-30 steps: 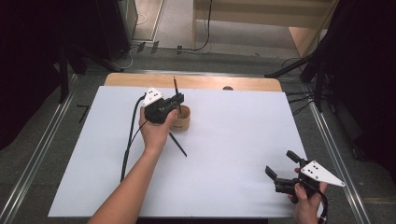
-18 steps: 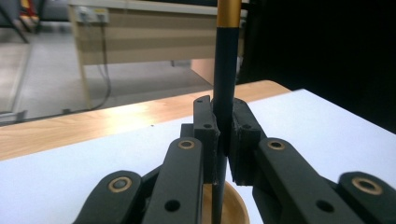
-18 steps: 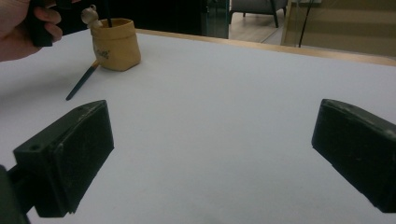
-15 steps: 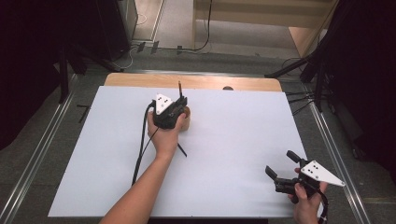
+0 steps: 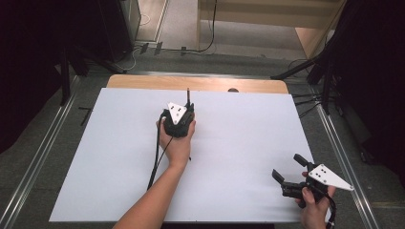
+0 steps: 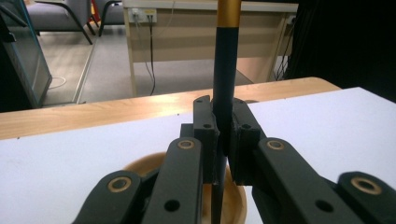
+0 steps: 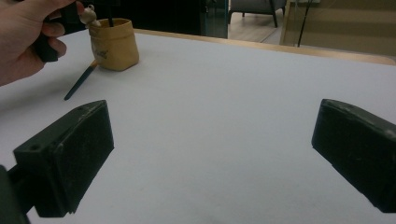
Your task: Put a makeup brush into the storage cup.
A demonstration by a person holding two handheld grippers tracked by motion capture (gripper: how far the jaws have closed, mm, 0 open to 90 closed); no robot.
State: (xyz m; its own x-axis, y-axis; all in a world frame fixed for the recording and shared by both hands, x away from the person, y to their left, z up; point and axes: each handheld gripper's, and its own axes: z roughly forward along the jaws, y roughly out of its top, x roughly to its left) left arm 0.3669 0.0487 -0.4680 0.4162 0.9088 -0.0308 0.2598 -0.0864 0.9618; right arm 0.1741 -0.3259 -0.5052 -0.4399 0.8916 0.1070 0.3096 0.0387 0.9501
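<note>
Left gripper (image 6: pixel 223 140) jaws pressed tight, pinching dark pen (image 6: pixel 225 79) upright; gold band showing above jaws. Pen's lower end now hanging directly below jaws, inside mouth of tan pen pot (image 6: pixel 236 205). Since one second ago, left hand carrying pen across and down, from beside pot to over it: insertion judged nearly done, release remaining. Second pen (image 7: pixel 80 81) lying flat on white table (image 5: pixel 248 143), touching pot's base. Right gripper (image 7: pixel 210 154) jaws spread wide, holding nothing, idling well apart from pot.
</note>
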